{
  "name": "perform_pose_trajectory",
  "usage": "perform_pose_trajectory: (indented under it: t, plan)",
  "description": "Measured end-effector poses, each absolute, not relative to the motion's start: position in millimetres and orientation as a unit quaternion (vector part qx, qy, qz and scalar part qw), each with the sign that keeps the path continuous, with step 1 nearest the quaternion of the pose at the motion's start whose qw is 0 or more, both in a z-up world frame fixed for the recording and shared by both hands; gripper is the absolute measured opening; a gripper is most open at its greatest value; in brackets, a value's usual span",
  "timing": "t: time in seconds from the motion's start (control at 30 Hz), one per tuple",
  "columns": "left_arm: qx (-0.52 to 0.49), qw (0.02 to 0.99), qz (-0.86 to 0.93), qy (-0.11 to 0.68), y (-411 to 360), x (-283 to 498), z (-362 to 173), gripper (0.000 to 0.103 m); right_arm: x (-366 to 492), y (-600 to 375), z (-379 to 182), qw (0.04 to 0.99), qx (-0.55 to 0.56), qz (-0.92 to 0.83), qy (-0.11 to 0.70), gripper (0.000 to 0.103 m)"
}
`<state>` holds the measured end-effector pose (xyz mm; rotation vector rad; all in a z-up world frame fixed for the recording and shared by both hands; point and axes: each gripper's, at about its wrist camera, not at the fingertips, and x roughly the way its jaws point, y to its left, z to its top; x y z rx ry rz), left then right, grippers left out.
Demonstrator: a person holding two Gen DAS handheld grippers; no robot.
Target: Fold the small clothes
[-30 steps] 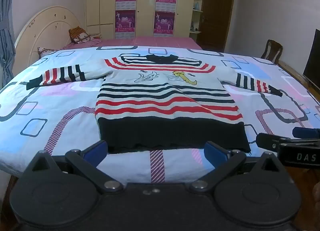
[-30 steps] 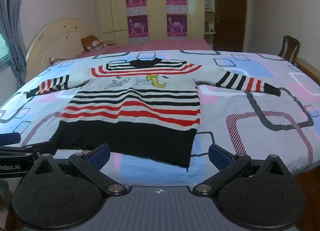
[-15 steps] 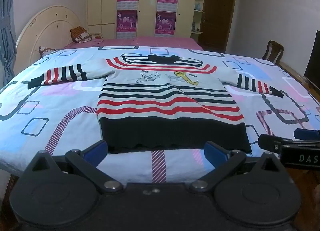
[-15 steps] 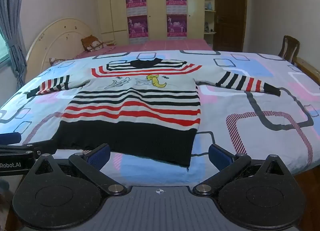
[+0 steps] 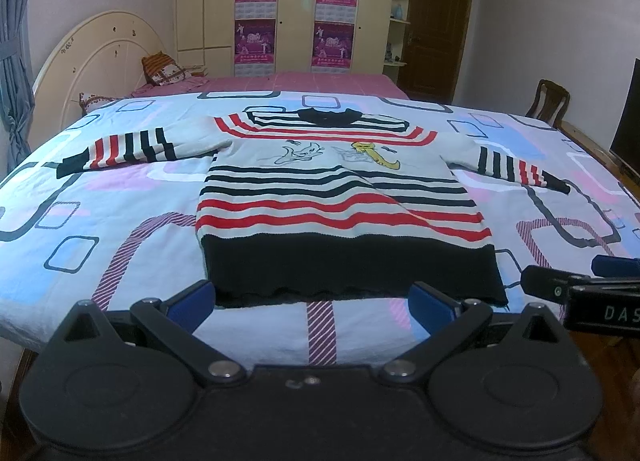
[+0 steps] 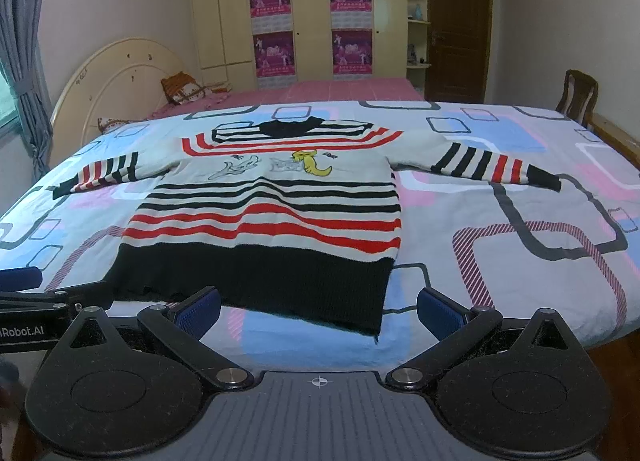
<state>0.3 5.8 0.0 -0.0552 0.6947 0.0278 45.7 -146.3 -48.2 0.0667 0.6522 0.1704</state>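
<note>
A small striped sweater (image 5: pixel 336 201) lies flat, face up, on the bed, sleeves spread to both sides, black hem nearest me. It has red, black and white stripes and a cartoon print on the chest. It also shows in the right wrist view (image 6: pixel 272 221). My left gripper (image 5: pixel 312 301) is open and empty, just short of the hem near the bed's front edge. My right gripper (image 6: pixel 320 309) is open and empty, in front of the hem's right corner. Each gripper shows at the edge of the other's view.
The bed's patterned quilt (image 5: pixel 100 213) stretches around the sweater. A headboard (image 5: pixel 92 61) and pillows stand at the far left. A wooden chair (image 6: pixel 580 97) is at the far right, a wardrobe with posters (image 6: pixel 312 21) behind, and a dark screen (image 5: pixel 626 117) at the right.
Both grippers have crept very slightly toward the bed; the sweater has not moved and the jaws stay open.
</note>
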Motion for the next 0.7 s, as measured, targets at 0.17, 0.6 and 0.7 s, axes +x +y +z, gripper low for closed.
perform_pose_trajectory:
  t: [0.17, 0.6, 0.7]
  plan:
    - [-0.027, 0.939, 0.015, 0.343, 5.9, 2.8, -1.3, 0.103, 46.9, -147.9, -49.2, 0.943, 0.033, 0.087, 0.321, 0.103]
    - [-0.027, 0.939, 0.015, 0.343, 4.8, 3.8, -1.9, 0.103, 47.7, -147.8, -49.8, 0.943, 0.035, 0.086, 0.321, 0.103]
    - [-0.026, 0.939, 0.015, 0.343, 4.9, 3.7, -1.7, 0.103, 47.7, -147.5, -49.8, 0.943, 0.034, 0.086, 0.321, 0.103]
